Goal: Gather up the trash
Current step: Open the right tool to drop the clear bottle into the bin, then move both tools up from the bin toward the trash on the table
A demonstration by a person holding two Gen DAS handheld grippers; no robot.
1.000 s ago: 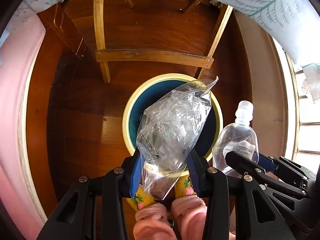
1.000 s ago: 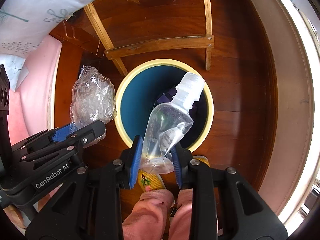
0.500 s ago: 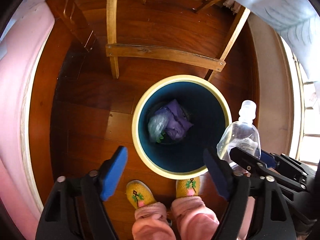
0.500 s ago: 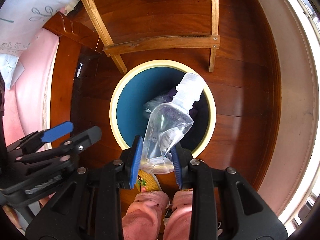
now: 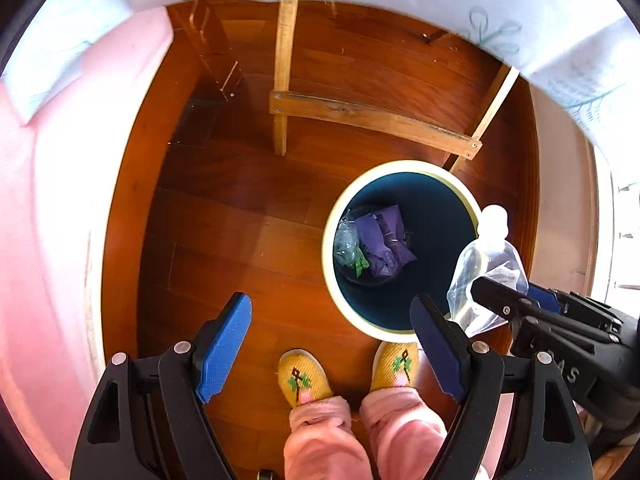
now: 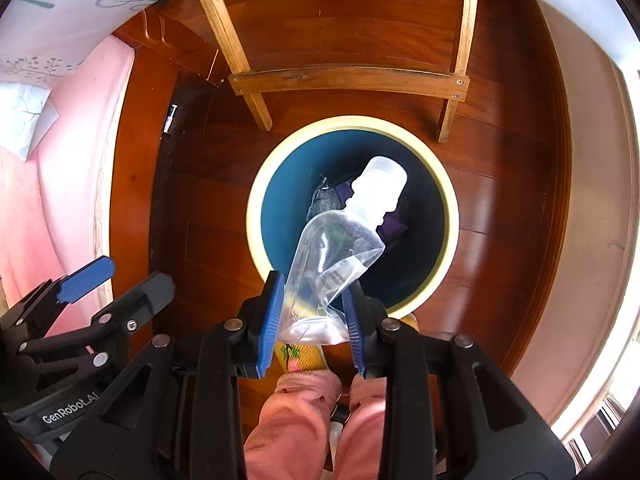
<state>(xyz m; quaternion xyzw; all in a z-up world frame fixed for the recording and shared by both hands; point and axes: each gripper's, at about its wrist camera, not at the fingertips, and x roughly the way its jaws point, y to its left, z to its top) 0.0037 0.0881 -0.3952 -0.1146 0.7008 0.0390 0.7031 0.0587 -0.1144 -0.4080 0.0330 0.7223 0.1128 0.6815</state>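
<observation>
Now your left gripper (image 5: 332, 344) hangs pointing straight down over the wooden floor (image 5: 240, 216), its blue pads spread wide with nothing between them; those jaws have just been opening. Down in the bin (image 5: 404, 168), the crumpled clear plastic bag (image 5: 345, 240) lies at the bottom, touching a purple wrapper (image 5: 384, 244) beside it. Your left gripper sits off to the left of the bin's cream rim, above bare boards.

Over to your right gripper (image 6: 314, 320): its pads are pinching the flat bottom end of a clear squashed bottle (image 6: 340, 252). That bottle tilts up and away from the fingers, white cap (image 6: 382, 182) leading, and from the right wrist view it hangs directly over the bin's blue inside. It's in the air, touching nothing but the pads.

Your yellow slippers (image 5: 304, 376) stand just beside the bin's near edge, and a wooden chair frame (image 5: 372, 118) stands just beyond the bin.
</observation>
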